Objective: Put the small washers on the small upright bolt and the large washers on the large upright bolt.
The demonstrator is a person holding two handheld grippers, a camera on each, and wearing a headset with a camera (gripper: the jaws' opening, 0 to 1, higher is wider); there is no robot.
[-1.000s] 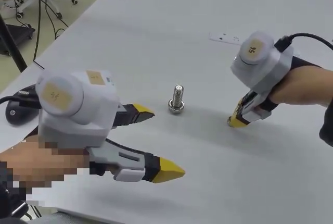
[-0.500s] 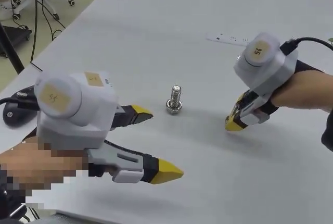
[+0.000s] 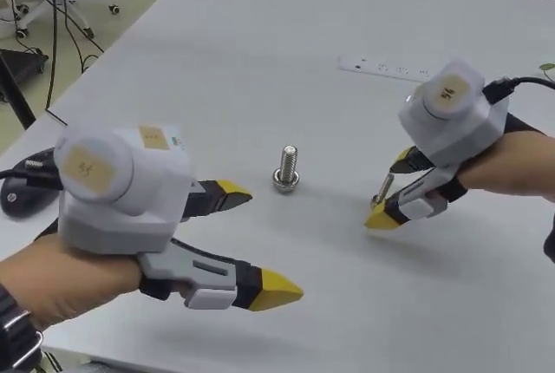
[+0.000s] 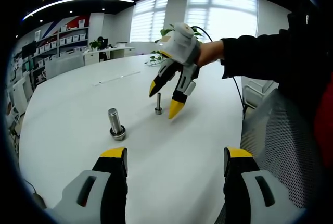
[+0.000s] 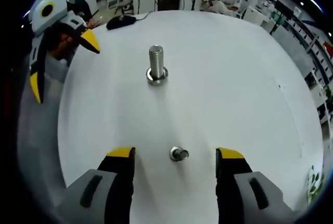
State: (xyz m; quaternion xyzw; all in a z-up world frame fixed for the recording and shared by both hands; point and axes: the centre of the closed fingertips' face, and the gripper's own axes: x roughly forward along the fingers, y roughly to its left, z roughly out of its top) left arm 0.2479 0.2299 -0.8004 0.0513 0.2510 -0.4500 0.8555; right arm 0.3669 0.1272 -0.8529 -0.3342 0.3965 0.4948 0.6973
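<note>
Right gripper (image 3: 390, 191): my jaws wide open, holding nothing, straddling the small bolt (image 5: 179, 154), which stands upright on the table (image 3: 260, 61). Left gripper (image 3: 258, 236): jaws open too, empty, near the large bolt (image 3: 287, 169) standing mid-table. Risk: the small bolt looks thin and free-standing, so an off-centre close or sideways nudge from one jaw could topple it.

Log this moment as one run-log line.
left hand-held gripper: open, hovering | right hand-held gripper: open, straddling small bolt | large bolt: upright, free
</note>
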